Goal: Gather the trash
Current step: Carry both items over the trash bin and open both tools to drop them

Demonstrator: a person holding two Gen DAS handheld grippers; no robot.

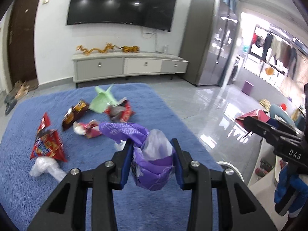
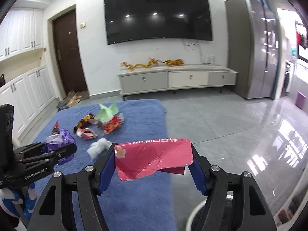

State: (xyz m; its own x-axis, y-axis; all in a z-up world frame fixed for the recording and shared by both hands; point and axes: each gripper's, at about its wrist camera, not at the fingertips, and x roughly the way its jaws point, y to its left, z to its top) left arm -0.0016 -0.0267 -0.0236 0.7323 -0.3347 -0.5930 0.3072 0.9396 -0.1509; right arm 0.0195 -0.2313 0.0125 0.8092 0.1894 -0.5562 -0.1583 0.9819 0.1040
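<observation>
My left gripper [image 1: 153,150] is shut on a crumpled purple tissue wrapper [image 1: 152,169] with clear plastic in it, held above the blue rug [image 1: 134,202]. It also shows in the right wrist view [image 2: 59,150]. My right gripper [image 2: 153,154] is shut on a pink-red packet [image 2: 152,160], held over the rug's right edge. On the rug lie a red snack bag [image 1: 48,146], a dark snack bag [image 1: 74,114], a pink wrapper [image 1: 89,130], a green bag [image 1: 102,101], another red wrapper [image 1: 121,112] and a clear plastic wad [image 1: 45,167].
A white round bin rim [image 2: 196,213] shows low under my right gripper, at the rug's right edge. Grey tiled floor [image 2: 221,125] lies to the right. A white TV cabinet [image 2: 177,79] and a wall TV stand behind. Shoes [image 2: 73,99] lie by the door.
</observation>
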